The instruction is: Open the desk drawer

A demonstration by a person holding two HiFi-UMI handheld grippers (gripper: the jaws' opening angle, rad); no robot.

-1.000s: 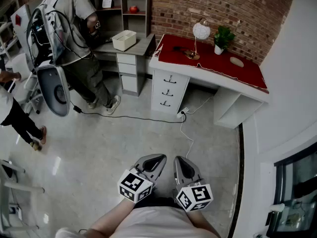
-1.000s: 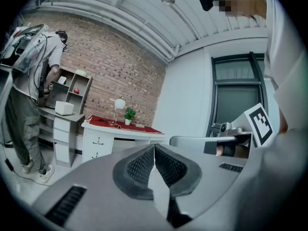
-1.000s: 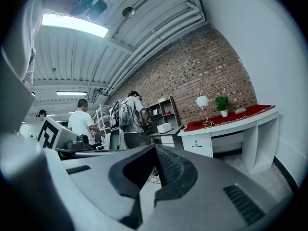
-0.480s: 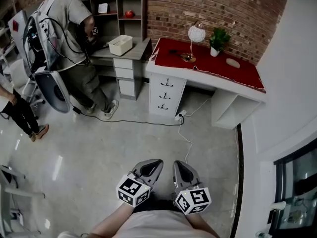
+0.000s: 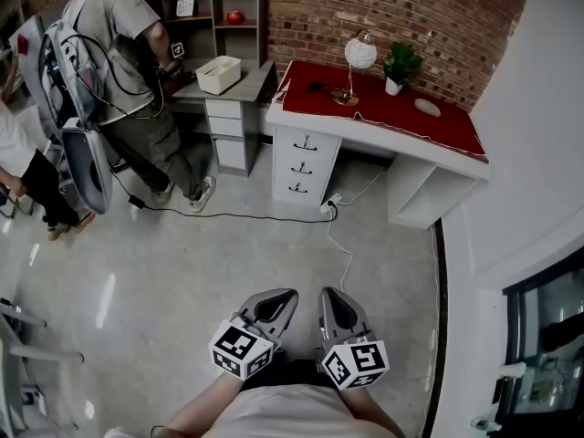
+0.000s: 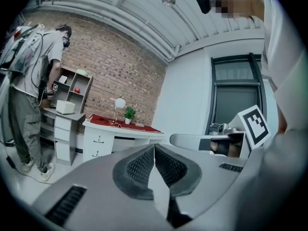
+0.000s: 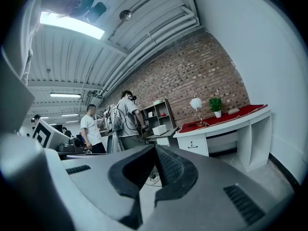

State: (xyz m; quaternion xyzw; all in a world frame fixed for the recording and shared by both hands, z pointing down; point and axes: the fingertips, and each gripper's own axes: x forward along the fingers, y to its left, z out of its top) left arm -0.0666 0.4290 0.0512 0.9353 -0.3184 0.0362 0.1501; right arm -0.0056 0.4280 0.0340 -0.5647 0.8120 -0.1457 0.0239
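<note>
I see a globe lamp (image 5: 359, 53) and a potted plant (image 5: 400, 64) on a red mat (image 5: 438, 128). Left of them a person (image 5: 119, 26) stands beside a white box (image 5: 219, 74). A white cable (image 5: 328, 234) lies on the floor (image 5: 182, 272).

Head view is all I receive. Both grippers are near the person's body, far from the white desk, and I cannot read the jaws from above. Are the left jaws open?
Observer: No. The left gripper view shows the left gripper with its jaws together and nothing between them.
Operator: And the right one?
Observer: The right gripper is shut and empty too, as its own view shows.
Operator: Does it aim at the desk?
Observer: Not straight. In the right gripper view the desk stands to the right of the jaws, and a person with a backpack is nearer to their line.
</note>
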